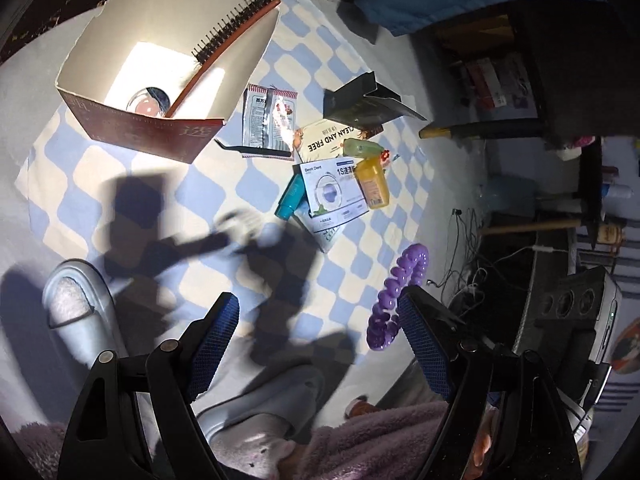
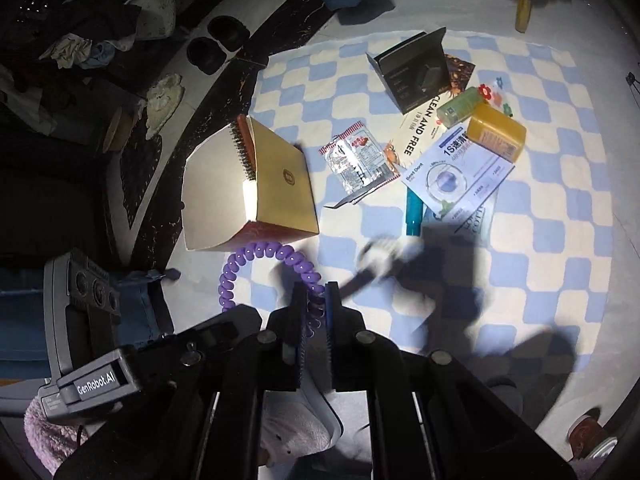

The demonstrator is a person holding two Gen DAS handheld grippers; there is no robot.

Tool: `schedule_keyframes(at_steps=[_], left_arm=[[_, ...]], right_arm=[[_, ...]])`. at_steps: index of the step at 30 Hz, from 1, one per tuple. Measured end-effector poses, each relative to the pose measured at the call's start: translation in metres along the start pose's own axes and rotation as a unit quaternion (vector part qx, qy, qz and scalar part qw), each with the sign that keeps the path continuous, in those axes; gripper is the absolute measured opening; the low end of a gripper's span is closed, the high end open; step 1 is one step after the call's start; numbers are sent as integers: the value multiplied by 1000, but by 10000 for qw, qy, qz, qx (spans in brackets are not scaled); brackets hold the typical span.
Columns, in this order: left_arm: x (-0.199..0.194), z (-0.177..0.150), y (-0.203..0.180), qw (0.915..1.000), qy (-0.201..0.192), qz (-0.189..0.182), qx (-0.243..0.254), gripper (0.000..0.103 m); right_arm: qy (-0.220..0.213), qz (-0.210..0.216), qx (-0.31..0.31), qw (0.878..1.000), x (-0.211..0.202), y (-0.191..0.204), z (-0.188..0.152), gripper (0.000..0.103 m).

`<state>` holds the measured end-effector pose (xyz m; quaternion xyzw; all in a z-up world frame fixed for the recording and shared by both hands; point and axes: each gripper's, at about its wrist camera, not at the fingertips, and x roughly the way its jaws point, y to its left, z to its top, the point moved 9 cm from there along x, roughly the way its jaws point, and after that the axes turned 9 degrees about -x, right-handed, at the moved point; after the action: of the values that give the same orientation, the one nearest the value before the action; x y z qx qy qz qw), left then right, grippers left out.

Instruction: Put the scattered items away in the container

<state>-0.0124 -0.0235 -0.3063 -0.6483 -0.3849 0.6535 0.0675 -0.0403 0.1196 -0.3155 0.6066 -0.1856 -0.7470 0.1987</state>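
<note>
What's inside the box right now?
Inside the box lie a hairbrush, its bristled head propped against the rim, and a small round compact. The near red wall hides the floor's front edge, so anything there cannot be seen.

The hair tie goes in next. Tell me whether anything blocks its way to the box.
Nothing visible does. The right gripper holds the purple spiral hair tie just short of the open box. Only the hairbrush leans on the far rim.
</note>
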Motion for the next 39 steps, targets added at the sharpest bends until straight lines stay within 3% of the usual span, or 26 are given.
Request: schedule_keyframes(at_steps=[3,7,8,10,12,15,21,26,32,36,39], left_arm=[[-3,-5,0,9995,-129,167,237,81],[-4,-20,1,9998,8,-178,1,80],[-3,-23,4,9999,21,-142,6,76],[-2,-29,7,10000,72,-19,50,42],[-5,-31,5,10000,42,-25,53,27],[-21,-33,-4,9997,-154,-43,165,15],[-54,-44,-7,9980,-392,-381,329,7],[-67,-42,4,9968,-613,-323,407,6],[-92,-31,33,9939,-1017,-424,96,5],[-97,-20,46,9938,-1078,-221,179,5],[-99,-1,51,9931,-1118,263,251,5]], right_arm=[[-88,166,82,9998,-6,6,-15,10],[-148,174,66,9997,-10,11,-30,10],[-151,173,62,9997,-10,12,-32,10],[-188,191,60,9996,-9,14,-34,10],[-206,222,17,9995,-10,18,-36,10],[-200,312,30,9993,-11,23,-39,10],[-427,487,46,9979,-22,39,-40,10],[-627,789,-34,9949,-33,53,-38,14],[-580,1120,30,9920,-27,64,-39,16],[-509,1083,102,9928,-19,64,-37,16],[-462,1158,529,9908,-12,51,-34,16]])
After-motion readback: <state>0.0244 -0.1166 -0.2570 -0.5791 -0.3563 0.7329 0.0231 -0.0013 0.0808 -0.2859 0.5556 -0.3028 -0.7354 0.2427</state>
